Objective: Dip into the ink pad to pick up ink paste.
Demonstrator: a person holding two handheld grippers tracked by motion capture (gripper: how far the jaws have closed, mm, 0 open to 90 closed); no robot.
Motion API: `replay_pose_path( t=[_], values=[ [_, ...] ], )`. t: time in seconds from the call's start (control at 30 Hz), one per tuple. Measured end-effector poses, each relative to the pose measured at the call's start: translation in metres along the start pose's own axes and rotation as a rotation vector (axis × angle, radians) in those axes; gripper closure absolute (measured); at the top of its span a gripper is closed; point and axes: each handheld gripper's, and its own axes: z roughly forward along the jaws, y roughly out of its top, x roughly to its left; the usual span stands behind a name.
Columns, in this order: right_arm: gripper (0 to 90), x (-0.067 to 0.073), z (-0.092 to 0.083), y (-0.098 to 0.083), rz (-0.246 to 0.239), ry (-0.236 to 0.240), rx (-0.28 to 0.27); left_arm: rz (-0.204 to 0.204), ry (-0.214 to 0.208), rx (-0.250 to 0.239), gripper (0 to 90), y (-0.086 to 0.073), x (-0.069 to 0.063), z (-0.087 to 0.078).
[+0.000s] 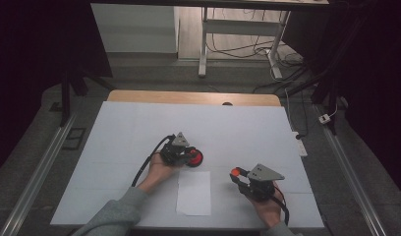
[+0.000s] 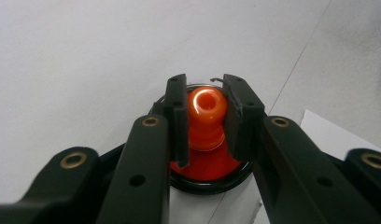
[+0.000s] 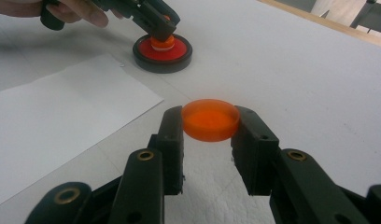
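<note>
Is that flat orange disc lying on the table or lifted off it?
Lifted. The flat orange disc is clamped edge-on between the right gripper jaws, with white table visible beneath it.

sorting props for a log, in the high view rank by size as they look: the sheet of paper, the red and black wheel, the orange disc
1. sheet of paper, by far the largest
2. red and black wheel
3. orange disc, smallest; partly hidden in the right tongs, so it may look smaller than it is
</note>
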Motion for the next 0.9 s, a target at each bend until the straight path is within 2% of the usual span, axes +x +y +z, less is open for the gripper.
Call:
replay_pose_path(
  t=[0.1, 0.43, 0.73, 0.9],
  values=[
    [64.4, 0.0005, 0.0004, 0.0, -0.001, 0.002, 0.002, -0.007, -0.005, -0.011, 73.1, -0.0014, 0.0006, 0.0002],
    [64.3, 0.0005, 0.0003, -0.0003, -0.001, 0.003, 0.003, 0.023, 0.024, -0.018, 73.2, -0.003, -0.004, 0.0003],
    [64.4, -0.0001, -0.0006, -0.0003, 0.001, 0.001, -0.002, 0.017, 0.015, -0.024, 73.3, -0.0041, -0.0024, 0.0003],
    [64.4, 0.0005, -0.0003, -0.0002, 0.002, 0.002, -0.003, 0.025, 0.024, -0.021, 73.3, -0.0037, -0.0038, 0.0003]
  ],
)
